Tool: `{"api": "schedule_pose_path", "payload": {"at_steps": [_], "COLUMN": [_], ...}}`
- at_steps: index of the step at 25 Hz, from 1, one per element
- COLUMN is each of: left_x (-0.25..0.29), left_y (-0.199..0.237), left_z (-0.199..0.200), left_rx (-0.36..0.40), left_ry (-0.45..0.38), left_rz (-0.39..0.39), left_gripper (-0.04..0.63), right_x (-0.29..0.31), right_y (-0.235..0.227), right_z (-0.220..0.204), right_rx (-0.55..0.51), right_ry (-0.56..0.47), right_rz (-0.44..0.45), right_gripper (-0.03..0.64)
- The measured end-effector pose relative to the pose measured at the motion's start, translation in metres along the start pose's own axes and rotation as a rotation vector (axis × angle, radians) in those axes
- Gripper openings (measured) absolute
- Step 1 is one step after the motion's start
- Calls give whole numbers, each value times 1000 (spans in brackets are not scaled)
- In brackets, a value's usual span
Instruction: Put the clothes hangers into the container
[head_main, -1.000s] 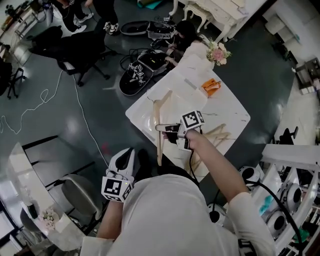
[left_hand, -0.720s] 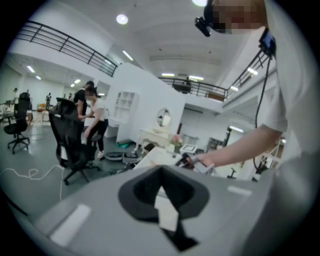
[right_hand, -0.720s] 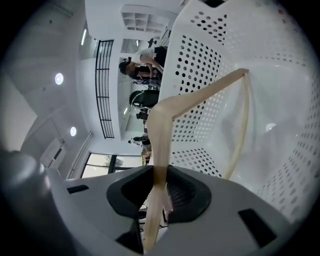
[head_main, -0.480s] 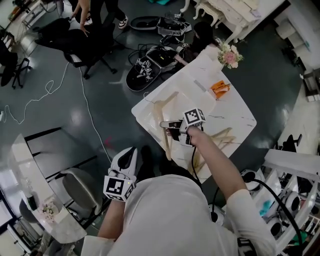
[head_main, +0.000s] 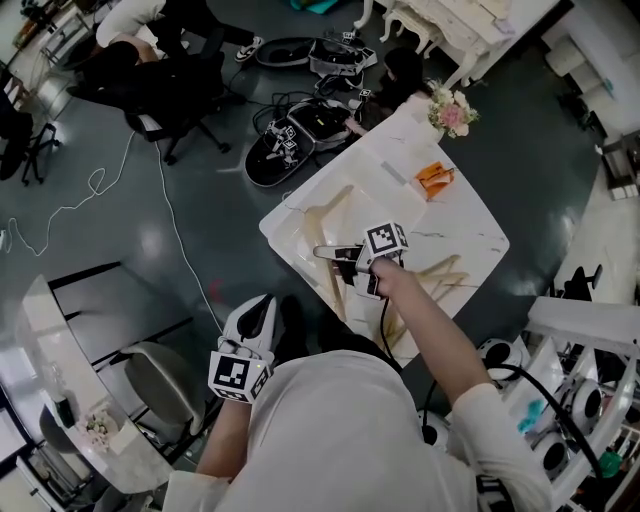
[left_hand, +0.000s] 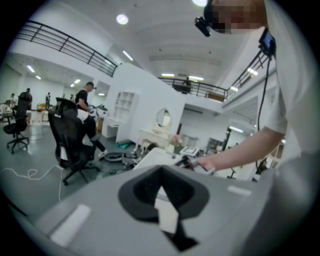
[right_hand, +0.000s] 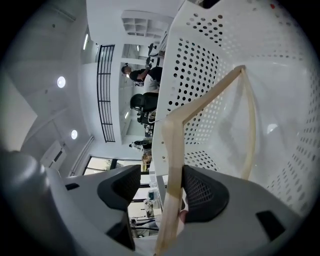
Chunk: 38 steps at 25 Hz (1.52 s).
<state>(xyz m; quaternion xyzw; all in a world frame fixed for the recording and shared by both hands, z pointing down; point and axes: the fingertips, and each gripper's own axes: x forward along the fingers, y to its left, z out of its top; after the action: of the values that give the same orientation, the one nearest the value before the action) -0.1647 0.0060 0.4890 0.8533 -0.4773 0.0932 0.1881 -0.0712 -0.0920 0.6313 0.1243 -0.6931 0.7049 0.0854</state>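
A wooden hanger (right_hand: 172, 150) lies inside the white perforated container (head_main: 290, 228), which sits on the 9 o'clock side of the table (head_main: 470, 225). The right gripper (head_main: 340, 262) has just been opening its jaws. The hanger stands between them, leaning on one pad with a gap at the other, so it looks released.

A loose pile of hangers (head_main: 435, 272) waits at 4 o'clock of that gripper, near the table's edge, so most of the job seems left. The left gripper (head_main: 258, 308) hangs off the table at 7 o'clock, clenched and empty.

Container walls crowd the right gripper. The way out looks clear toward 5 o'clock.
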Motion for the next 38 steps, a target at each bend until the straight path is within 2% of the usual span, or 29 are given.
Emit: {"api": "schedule_pose_path", "payload": {"at_steps": [3,9,14,19,23,26,28,31,38], "left_x": [1,3,1,6,10,12,15,18,25], "left_y": [-4,-8,-8,-11,-16,-22,-26,-31,-38], "left_z": [0,-1,0,-2,2,7,9,12,18], "left_rx": [1,6,6,5,8,20,28,36,53], "left_ry": [-4,-6,-9,-9,-15,-19,-20,-21,-19], "left_rz": [-10,-26,-26,-47,-75,-99,-118,-141,-181], "left_gripper": [2,2,0,1,0,0,0,0,0], "right_x": [-4,-12,-21,-41,-58,-79,-94,-115,-168], "right_y": [-1,-18,-9,0,30,54,66,82,105], "right_z": [1,14,14,19,10,-2,-11,-23,-52], "right_rx": [-5,-18,-65,-119,-167,-200,-213,-239,-383], "right_ry": [-30,-119,-140,-205,-251,-337,-395,-476,-613], "right_rz": [-39,-191,-214,-255,-183,-113,-63,0,39], "right_gripper": [271,279,278,278,258,88,45,20,3]}}
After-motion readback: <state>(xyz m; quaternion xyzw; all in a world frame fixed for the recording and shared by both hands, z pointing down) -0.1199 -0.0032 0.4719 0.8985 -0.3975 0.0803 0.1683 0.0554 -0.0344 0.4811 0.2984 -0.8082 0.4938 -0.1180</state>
